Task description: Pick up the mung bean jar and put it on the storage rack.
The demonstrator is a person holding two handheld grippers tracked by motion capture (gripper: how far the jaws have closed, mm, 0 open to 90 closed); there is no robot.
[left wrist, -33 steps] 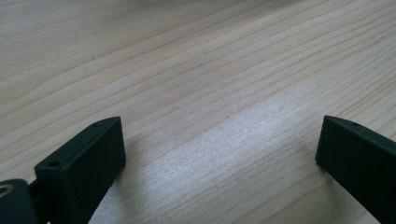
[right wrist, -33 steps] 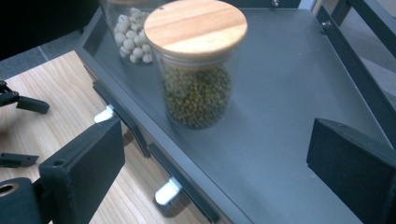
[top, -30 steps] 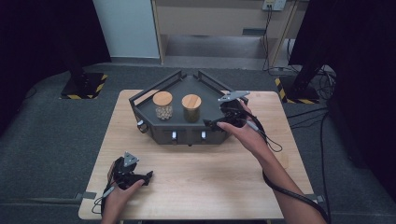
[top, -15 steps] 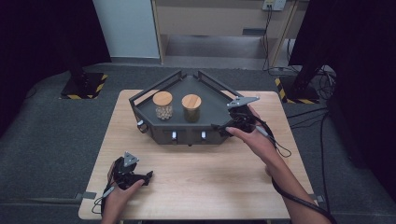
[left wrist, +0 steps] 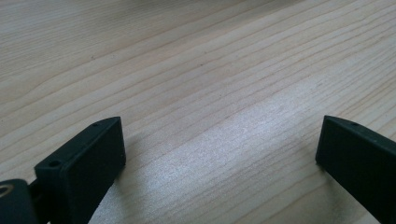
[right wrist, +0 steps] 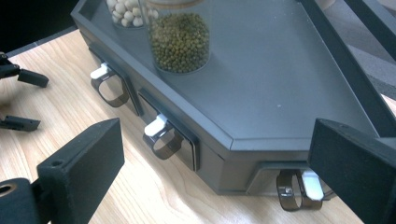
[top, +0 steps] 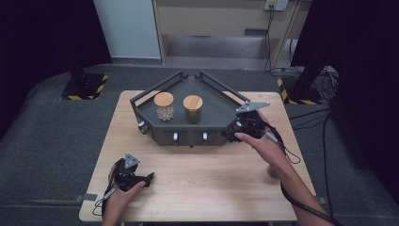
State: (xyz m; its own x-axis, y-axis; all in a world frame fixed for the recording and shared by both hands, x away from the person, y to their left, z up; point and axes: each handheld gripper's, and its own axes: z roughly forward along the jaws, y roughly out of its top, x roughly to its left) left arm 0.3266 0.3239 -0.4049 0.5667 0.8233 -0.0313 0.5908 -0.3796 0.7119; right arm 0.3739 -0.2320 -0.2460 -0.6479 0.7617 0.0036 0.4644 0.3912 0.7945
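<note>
A dark grey tray (top: 217,111) with small drawers in its front wall stands at the back middle of the wooden table. On it stand two wooden-lidded jars, one of white beans (top: 164,106) and one of green beans (top: 193,109). My right gripper (top: 234,135) is open at the tray's front right corner, jaws spread wide; in the right gripper view (right wrist: 215,154) they frame that corner and a clear drawer pull (right wrist: 298,187). The green bean jar (right wrist: 180,39) is close ahead. My left gripper (top: 143,180) rests open on the table at the front left (left wrist: 219,149), nothing between its jaws.
Two more drawer pulls (right wrist: 163,136) (right wrist: 111,87) line the tray's front wall. Raised rails (top: 155,89) edge the tray's back sides. The table (top: 211,183) has bare wood in front of the tray. A cable (top: 287,150) trails from the right gripper.
My right gripper has shifted a little to the right and nearer, along the tray's front right corner. The left gripper has stayed put.
</note>
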